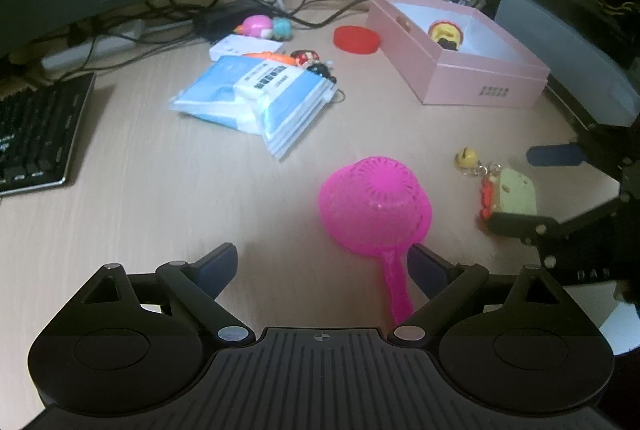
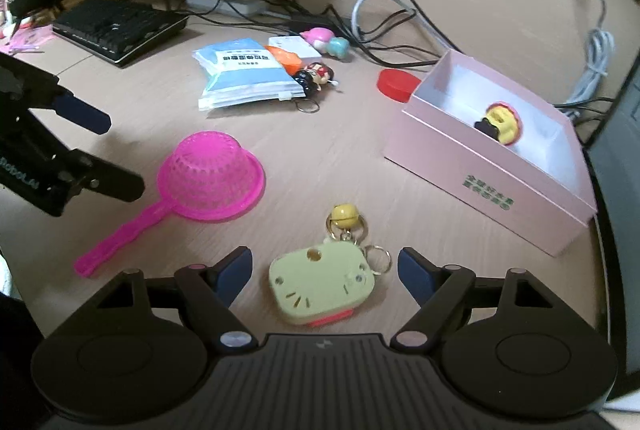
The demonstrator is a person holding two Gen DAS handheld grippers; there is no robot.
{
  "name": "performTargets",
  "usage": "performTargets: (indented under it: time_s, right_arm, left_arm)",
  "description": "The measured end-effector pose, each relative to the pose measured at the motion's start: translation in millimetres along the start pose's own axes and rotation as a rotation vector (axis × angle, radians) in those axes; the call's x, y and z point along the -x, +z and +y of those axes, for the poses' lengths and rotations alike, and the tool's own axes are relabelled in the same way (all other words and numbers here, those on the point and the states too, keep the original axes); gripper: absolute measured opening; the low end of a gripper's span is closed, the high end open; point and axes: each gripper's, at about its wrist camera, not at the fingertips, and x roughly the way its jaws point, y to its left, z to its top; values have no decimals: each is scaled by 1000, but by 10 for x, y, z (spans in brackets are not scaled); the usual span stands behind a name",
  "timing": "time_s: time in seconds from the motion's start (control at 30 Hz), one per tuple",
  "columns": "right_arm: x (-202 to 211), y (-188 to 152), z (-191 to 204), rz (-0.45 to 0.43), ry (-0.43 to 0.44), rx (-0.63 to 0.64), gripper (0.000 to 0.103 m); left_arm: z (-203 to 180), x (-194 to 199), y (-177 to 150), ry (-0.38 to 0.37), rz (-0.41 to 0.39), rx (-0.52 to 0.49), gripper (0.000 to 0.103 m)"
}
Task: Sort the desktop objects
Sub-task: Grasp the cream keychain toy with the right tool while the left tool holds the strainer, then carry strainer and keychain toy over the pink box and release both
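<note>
The left gripper (image 1: 322, 266) stands wide open and holds nothing; the thin handle of a bright pink plastic mesh strainer (image 1: 374, 208) runs down beside its right-hand finger, apart from the pads. The strainer lies dome-up on the pale wood-grain desk (image 1: 160, 198). The right gripper (image 2: 324, 272) is also open, with a pale yellow-green cat-face keychain (image 2: 322, 288) with a red edge lying on the desk between its fingers, untouched.

The strainer looks light, thin and somewhat springy, so the flat stiff handle seems the safest place to pinch; the mesh dome would likely flex. The keychain looks like a small, firm, light block; gripping across its flat sides should hold it, while its loose rings and little yellow bell (image 2: 344, 214) will dangle.

Farther off sits an open pink cardboard box (image 2: 480, 166) holding one yellow and black figurine (image 2: 498, 122), with a red round lid (image 2: 396, 82) beside it, and a stack of blue and white sealed packets (image 2: 244, 74).

Only the right wrist view shows the strainer's whole handle and the keychain's face; the left wrist view shows the keychain edge-on, just beside the right gripper's finger.
</note>
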Motion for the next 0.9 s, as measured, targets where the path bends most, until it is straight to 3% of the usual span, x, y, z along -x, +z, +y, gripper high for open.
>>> performTargets:
  time_s: [0.1,0.17,0.2,0.4,0.63,0.67,0.73,0.9]
  right_arm:
    - [-85,26,-109,24,37,-38,80]
    - [-120,30,-138,47,55,-55,62]
    - [-123,25,-135,54,63,-58,58]
    - [-34,15,-108,50,39,-72,58]
    - [155,1,-141,17,18,-126,58]
    - [184,-9,-157,16,15,-136,58]
    - [238,-22,-188,12,10,-159,58]
    - [622,84,-455,-48,11,-275,58]
  left_arm:
    - [-5,6,5,-25,-4,2,96]
    - [-58,2,24,-38,-9,-21,96]
    - [-93,-5,35,-44,-11,-35,96]
    - [-341,-189,131,-25,-9,-133,98]
    - [-433,-450,275,8,19,-121,97]
    - [-452,-474,284,13,22,-127,94]
    - [-474,-500,289,14,33,-136,72]
    - [-548,-252,457,-27,-16,-169,68]
